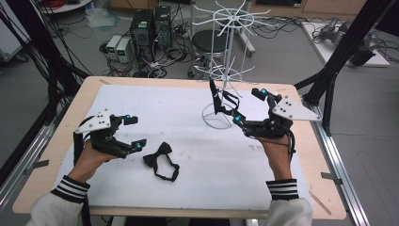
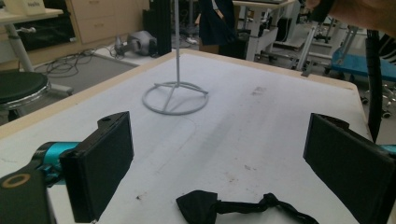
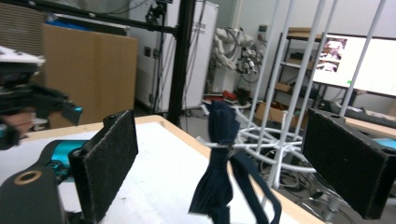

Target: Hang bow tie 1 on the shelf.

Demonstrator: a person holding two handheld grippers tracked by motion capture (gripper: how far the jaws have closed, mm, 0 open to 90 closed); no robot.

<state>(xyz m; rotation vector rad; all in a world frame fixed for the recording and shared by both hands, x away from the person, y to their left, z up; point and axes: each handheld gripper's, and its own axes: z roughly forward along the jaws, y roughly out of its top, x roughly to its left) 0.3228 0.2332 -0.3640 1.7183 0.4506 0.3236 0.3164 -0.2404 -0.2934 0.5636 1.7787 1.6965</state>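
Hung tie may slip off the rack (image 1: 225, 70)

Both jaws gape empty: the right gripper (image 1: 248, 106) sits just beside the dark tie (image 3: 219, 172) on a lower prong and could knock it; the left gripper (image 1: 134, 133) hovers near the black bow tie (image 1: 161, 161) on the table (image 1: 197, 155).

Dark bow tie (image 3: 219, 163) hangs on white rack (image 3: 280, 140) between open tongs (image 3: 224, 172).

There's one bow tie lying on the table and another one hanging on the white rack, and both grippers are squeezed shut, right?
Not quite. The left gripper and right gripper both stand open, as each gripper view shows. The rest holds: one bow tie lies on the table, the other bow tie hangs on the white rack.
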